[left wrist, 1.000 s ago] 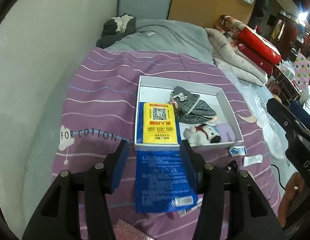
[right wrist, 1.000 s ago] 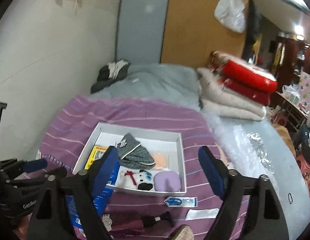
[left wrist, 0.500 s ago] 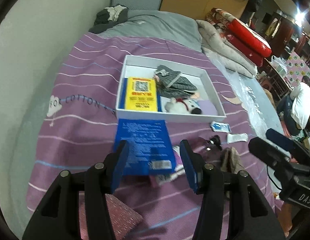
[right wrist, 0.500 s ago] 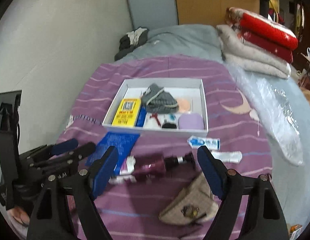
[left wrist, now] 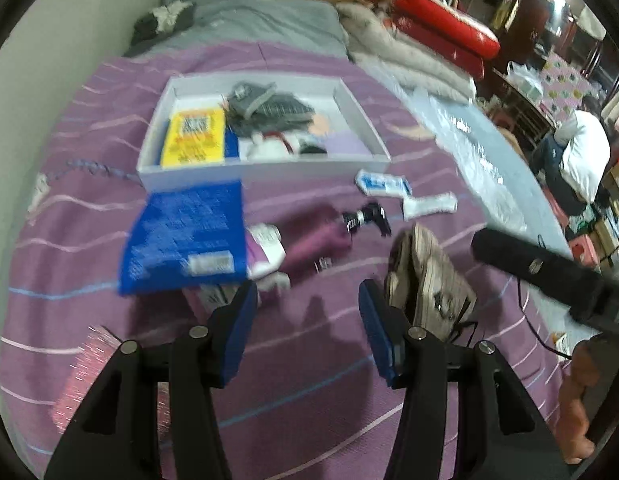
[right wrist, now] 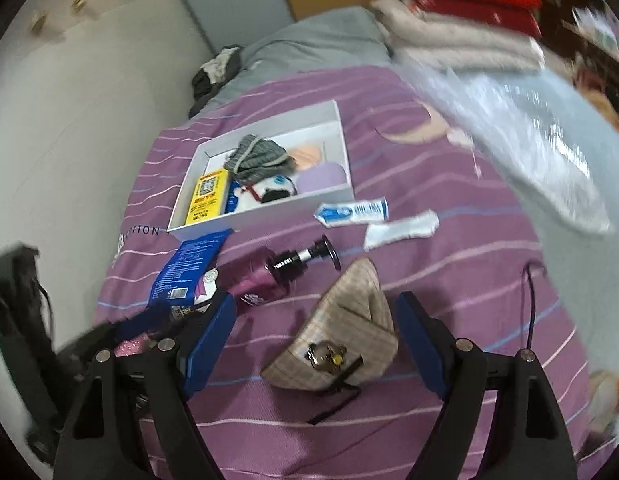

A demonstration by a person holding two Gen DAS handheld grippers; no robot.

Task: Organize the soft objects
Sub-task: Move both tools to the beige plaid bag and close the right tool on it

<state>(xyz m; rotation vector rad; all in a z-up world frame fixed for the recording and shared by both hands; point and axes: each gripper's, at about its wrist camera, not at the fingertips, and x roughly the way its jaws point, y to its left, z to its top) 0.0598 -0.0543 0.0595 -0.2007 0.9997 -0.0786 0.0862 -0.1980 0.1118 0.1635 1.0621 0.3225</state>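
A white box (left wrist: pixel 265 166) (right wrist: pixel 269 210) on the purple striped bedspread holds a yellow packet (left wrist: pixel 195 136), a grey checked cloth item (left wrist: pixel 269 110), a plush dog (left wrist: pixel 277 146) and a lilac pad (right wrist: pixel 323 176). A blue packet (left wrist: pixel 185 240), a folded magenta umbrella (left wrist: pixel 313 236) (right wrist: pixel 265 276) and a beige checked cap (left wrist: pixel 427 276) (right wrist: pixel 341 332) lie in front of it. My left gripper (left wrist: pixel 305 312) is open and empty above the spread, near the umbrella. My right gripper (right wrist: pixel 315 306) is open, and the cap lies below, between its fingers and untouched.
A blue-and-white tube (right wrist: pixel 351 212) and a white tube (right wrist: pixel 401 230) lie right of the box. A pink glittery item (left wrist: pixel 85 376) sits near left. Folded quilts (left wrist: pixel 421 52) are stacked at the back right, by clear plastic sheeting (right wrist: pixel 529 148). A wall runs along the left.
Both grippers have drawn back toward the near end of the bed and sunk. The box looks farther off. The beige cap now sits between the right fingers. The right view has rolled.
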